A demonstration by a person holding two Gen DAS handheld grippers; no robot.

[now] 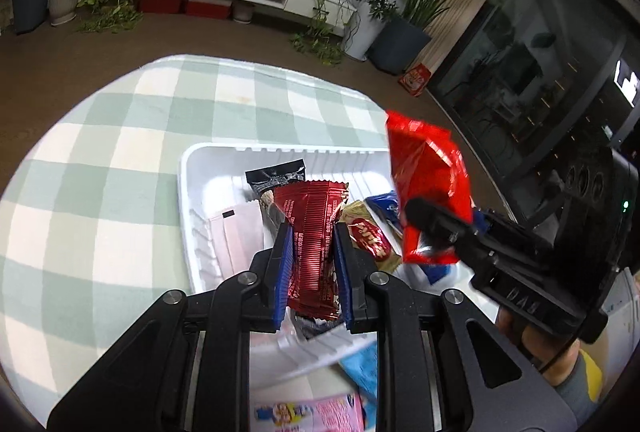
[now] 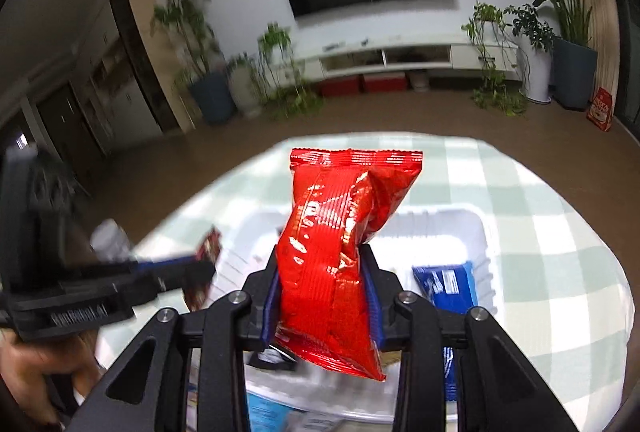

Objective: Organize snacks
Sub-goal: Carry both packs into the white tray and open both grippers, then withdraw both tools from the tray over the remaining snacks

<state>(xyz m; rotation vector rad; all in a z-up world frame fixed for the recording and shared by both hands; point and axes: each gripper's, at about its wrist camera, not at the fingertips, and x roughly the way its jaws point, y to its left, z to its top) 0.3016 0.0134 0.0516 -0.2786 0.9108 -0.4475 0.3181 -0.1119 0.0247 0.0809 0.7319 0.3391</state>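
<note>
Above the white tray point(image 1: 188, 191) on the checked counter point(image 1: 120, 135), two snacks are being carried at once. A dark red foil bar point(image 1: 314, 232) is pinched between the blue pads of the left gripper point(image 1: 312, 264), whose jaws are drawn narrow around its lower half. A bright red puffy packet point(image 2: 336, 248) is clamped by the right gripper point(image 2: 324, 296), its jaws set a little wider and pressed into the packet's waist, with the top of the packet standing free above them. Below, a black wrapper point(image 1: 276, 175), a pale sachet point(image 1: 236, 236), a gold-and-red bar point(image 1: 368, 236) and a blue pack point(image 2: 448, 284) are already lying in the tray. Trouble is easily foreseen: the two grippers are held close together over one tray, so a knock between them is likely if both are lowered at once. The puffy packet is gripped on slippery, air-filled foil, and a slip or a burst could be caused by a sudden swing or a harder squeeze. A release from this height may send either snack bouncing over the rim onto the counter.
</note>
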